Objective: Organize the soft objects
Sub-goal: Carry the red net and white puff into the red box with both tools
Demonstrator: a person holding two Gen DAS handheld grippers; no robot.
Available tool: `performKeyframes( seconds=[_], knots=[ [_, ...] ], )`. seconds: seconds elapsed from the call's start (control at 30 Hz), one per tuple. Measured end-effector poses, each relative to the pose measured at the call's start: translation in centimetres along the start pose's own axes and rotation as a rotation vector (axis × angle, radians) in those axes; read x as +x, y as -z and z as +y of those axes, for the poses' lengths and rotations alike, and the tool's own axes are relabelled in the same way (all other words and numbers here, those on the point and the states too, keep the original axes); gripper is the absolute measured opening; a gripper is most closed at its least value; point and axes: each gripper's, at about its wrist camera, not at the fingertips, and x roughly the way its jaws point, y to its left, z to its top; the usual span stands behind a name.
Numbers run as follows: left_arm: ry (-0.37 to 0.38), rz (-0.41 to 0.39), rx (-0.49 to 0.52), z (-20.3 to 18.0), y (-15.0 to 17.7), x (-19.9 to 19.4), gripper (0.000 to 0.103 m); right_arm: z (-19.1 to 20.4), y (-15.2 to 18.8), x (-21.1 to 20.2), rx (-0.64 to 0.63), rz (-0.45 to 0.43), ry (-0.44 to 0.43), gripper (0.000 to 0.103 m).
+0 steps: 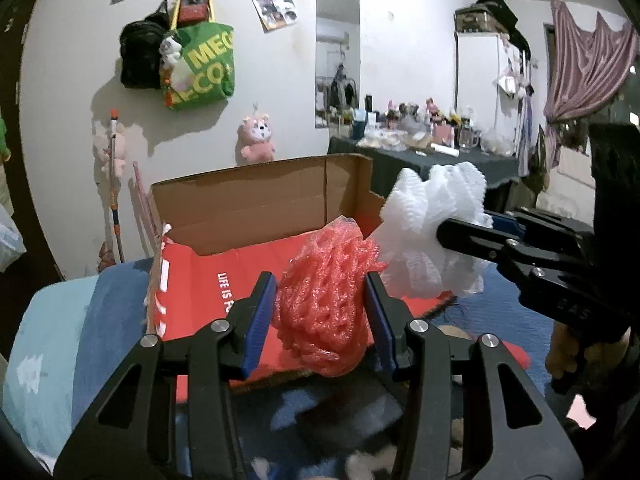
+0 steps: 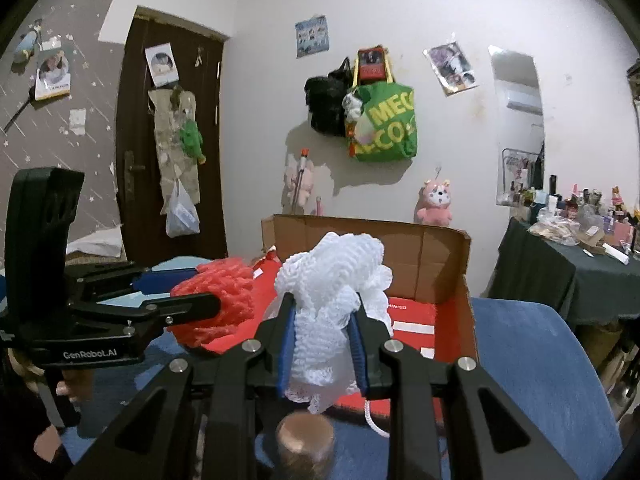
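My left gripper (image 1: 320,316) is shut on a pink mesh bath pouf (image 1: 324,300) and holds it above the near edge of an open cardboard box (image 1: 260,196) with a red inside. My right gripper (image 2: 322,344) is shut on a white mesh bath pouf (image 2: 332,292), also over the box (image 2: 444,256). In the left wrist view the white pouf (image 1: 432,236) and the right gripper (image 1: 472,236) are just to the right of the pink one. In the right wrist view the pink pouf (image 2: 224,300) and the left gripper (image 2: 192,304) are at the left.
The box sits on a blue bedcover (image 2: 528,352). A copper-coloured round object (image 2: 306,436) lies below the right gripper. A cluttered dark table (image 2: 568,264) stands at the right. Bags (image 1: 200,68) and a pink plush (image 1: 256,140) hang on the far wall.
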Motion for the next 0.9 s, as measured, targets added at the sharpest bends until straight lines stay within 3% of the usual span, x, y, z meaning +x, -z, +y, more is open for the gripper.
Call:
performKeyframes(
  seconds=[0.23,0.6,0.9],
  knots=[
    [0.061,0.129,-0.021,2.3,-2.8,5.7,0.043,-2.2,-2.6,6.7,0.001,0.151,-0.023,0.026],
    [-0.023,0.328,0.007,5.5,-4.9,17.2,0.043,-7.5,-4.0,19.1,0.093,0.426,0.029,0.026],
    [-0.076,0.417,0.003,6.5,-3.6,21.9,0.043,-9.7,-2.6,24.6,0.100,0.541,0.094,0.027]
  ],
)
